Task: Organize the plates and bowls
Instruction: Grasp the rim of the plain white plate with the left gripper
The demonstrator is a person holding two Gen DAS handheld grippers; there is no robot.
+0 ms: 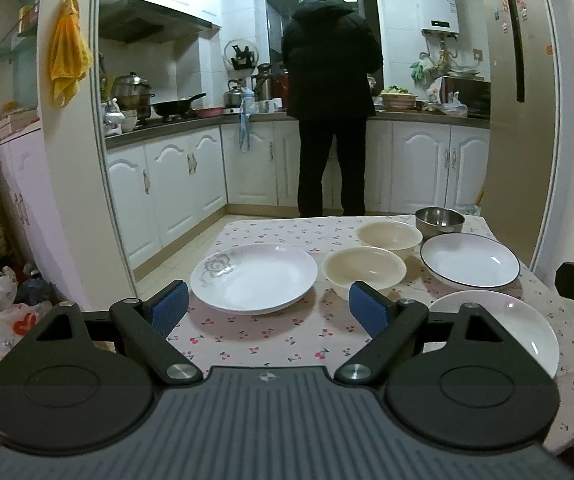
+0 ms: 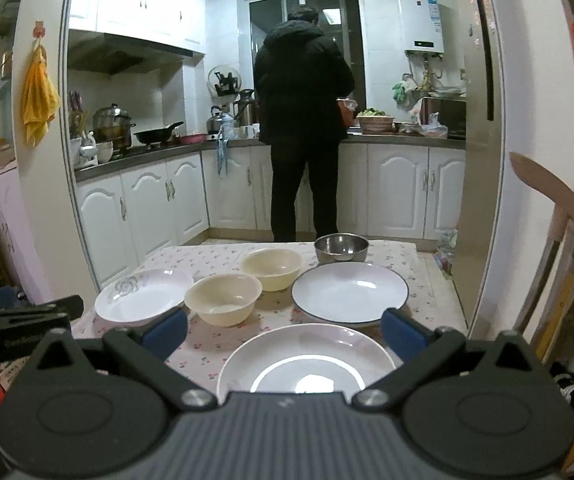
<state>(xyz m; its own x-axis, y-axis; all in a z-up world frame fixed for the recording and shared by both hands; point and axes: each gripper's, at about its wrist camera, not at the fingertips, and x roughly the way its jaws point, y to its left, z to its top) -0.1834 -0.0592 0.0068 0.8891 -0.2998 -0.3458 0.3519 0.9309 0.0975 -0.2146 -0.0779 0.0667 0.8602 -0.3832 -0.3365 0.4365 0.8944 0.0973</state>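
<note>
Only right wrist shows wooden chair back (image 2: 555, 196).

A small white kitchen seen through a wide doorway, under indoor light.

White tiled walls (image 1: 191, 60) rise above an L-shaped grey counter (image 1: 175, 126) on white arched-door cabinets (image 1: 183, 184), with white wall cupboards (image 2: 135, 4) and a range hood (image 1: 143, 20) over the stove. A dark window (image 1: 287, 12) sits in the far wall, and a person in dark clothes (image 1: 329, 100) stands at the counter below it, back turned. A white water heater (image 1: 436, 4) hangs to the window's right. A tall fridge (image 1: 515, 100) fills the right side. A yellow towel (image 1: 67, 60) hangs on the left door frame. The floor (image 1: 203, 248) is pale tile. Pots (image 1: 131, 92), a frying pan (image 1: 177, 106) and a kettle (image 1: 233, 94) crowd the counter.
</note>
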